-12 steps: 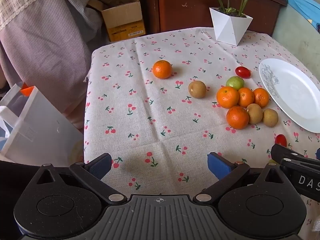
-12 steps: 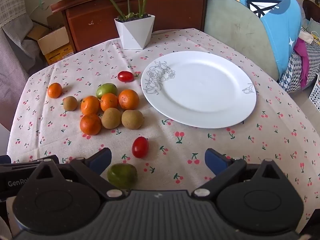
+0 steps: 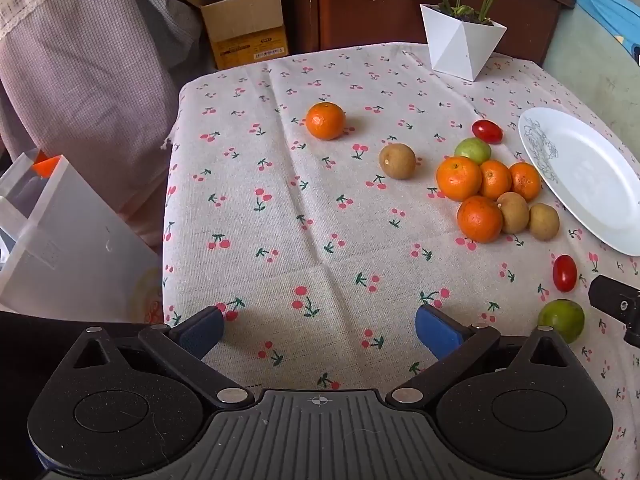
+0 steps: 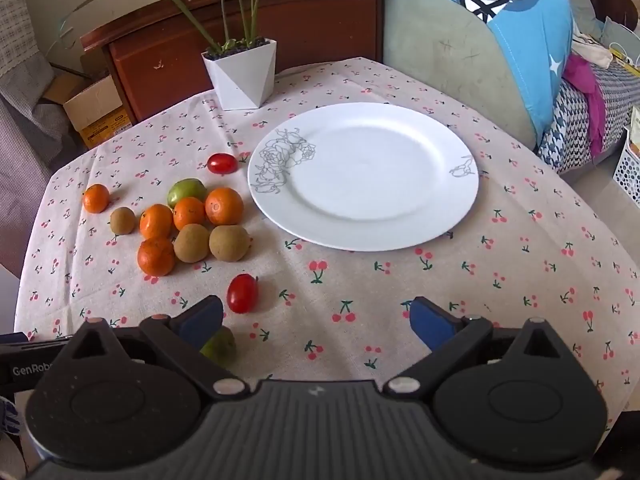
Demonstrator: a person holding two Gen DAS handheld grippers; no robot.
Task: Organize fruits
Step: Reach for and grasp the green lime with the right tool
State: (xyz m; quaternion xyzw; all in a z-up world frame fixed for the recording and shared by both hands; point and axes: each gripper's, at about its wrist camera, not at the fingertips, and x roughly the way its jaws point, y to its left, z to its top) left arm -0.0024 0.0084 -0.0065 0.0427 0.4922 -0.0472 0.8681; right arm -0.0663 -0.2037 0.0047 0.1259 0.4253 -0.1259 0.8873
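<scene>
A white plate (image 4: 364,176) lies empty on the cherry-print tablecloth (image 3: 280,216); it also shows at the right edge of the left wrist view (image 3: 588,176). Left of it is a cluster of oranges (image 4: 224,206), brown kiwis (image 4: 229,242) and a green fruit (image 4: 186,191). A lone orange (image 3: 325,120) and a lone kiwi (image 3: 397,161) lie apart. Two red tomatoes (image 4: 241,293) (image 4: 222,163) and a second green fruit (image 3: 561,321) lie loose. My left gripper (image 3: 318,332) is open and empty. My right gripper (image 4: 316,322) is open, with the green fruit (image 4: 220,346) beside its left finger.
A white faceted planter (image 4: 242,74) stands at the table's back edge. A wooden cabinet (image 4: 248,28) and cardboard box (image 3: 248,28) stand behind. A white bag (image 3: 68,248) sits off the table's left edge. A sofa with blue cloth (image 4: 520,32) is at right.
Both grippers have shifted slightly; the right one has drawn back from the left gripper, uncovering the near green fruit in the left view. No fruit moved.
</scene>
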